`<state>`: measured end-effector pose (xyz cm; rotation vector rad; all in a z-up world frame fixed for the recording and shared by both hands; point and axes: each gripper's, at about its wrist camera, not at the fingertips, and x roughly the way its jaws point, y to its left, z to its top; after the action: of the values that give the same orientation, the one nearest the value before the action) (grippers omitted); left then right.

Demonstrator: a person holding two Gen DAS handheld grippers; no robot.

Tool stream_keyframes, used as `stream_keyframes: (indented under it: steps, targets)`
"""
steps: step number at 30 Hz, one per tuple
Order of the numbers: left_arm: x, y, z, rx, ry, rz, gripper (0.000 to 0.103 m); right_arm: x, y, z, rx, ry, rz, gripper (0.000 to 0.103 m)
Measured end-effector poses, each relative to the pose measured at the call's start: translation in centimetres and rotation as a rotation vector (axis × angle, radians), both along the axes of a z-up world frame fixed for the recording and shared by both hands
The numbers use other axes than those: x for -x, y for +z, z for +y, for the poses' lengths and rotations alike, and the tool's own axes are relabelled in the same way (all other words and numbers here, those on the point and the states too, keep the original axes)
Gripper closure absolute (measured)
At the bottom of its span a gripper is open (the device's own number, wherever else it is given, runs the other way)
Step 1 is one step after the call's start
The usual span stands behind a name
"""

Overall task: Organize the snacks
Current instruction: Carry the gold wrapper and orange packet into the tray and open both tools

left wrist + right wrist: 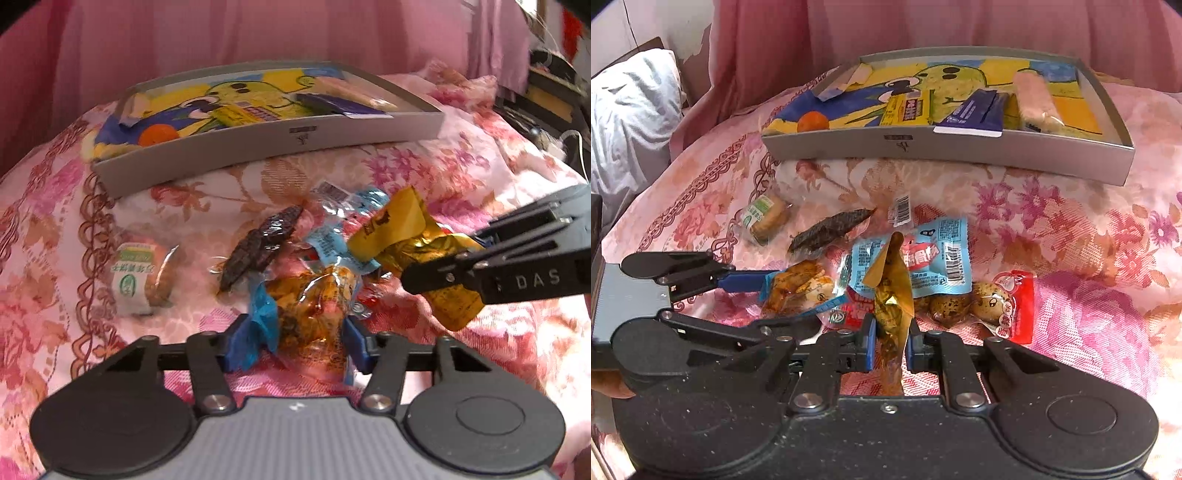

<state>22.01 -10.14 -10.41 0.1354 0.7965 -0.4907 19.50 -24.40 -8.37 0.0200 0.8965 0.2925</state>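
Note:
My left gripper (299,341) is shut on a clear orange snack packet with a blue edge (314,306), just above the floral bedcover. From the right, my right gripper (443,258) comes in, shut on a gold-yellow packet (399,229). In the right wrist view that gold packet (892,291) stands upright between the right gripper's (890,349) blue pads. The left gripper (786,302) holds the orange packet (798,288) beside it. A grey tray (266,146) (960,151) with a cartoon lining lies behind, holding a purple packet (975,112) and a pale sausage pack (1034,99).
Loose on the cover lie a dark dried-fish snack (827,230), a wrapped round pastry (764,218), a light blue packet (934,254) and a red pack of quail eggs (993,302). An orange ball (812,122) sits in the tray. A white pillow (631,107) is at the left.

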Motion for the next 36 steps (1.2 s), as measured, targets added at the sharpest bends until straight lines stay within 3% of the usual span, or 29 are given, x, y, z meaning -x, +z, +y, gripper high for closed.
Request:
stream_keyframes:
  steps: [10,27,36]
  targets:
    - [0.5,0.2,0.8,0.010,0.102,-0.022,0.061,0.8,-0.4,1.0,0.018,-0.001,-0.022,0.088]
    - [3.5,3.0,1.3,0.122,0.181,-0.018,0.062,3.5,1.8,2.1,0.025,0.018,-0.129,0.089]
    - [3.9,5.2,2.4,0.196,0.244,-0.105,0.062,5.5,4.5,2.4,0.078,0.025,-0.296,0.089]
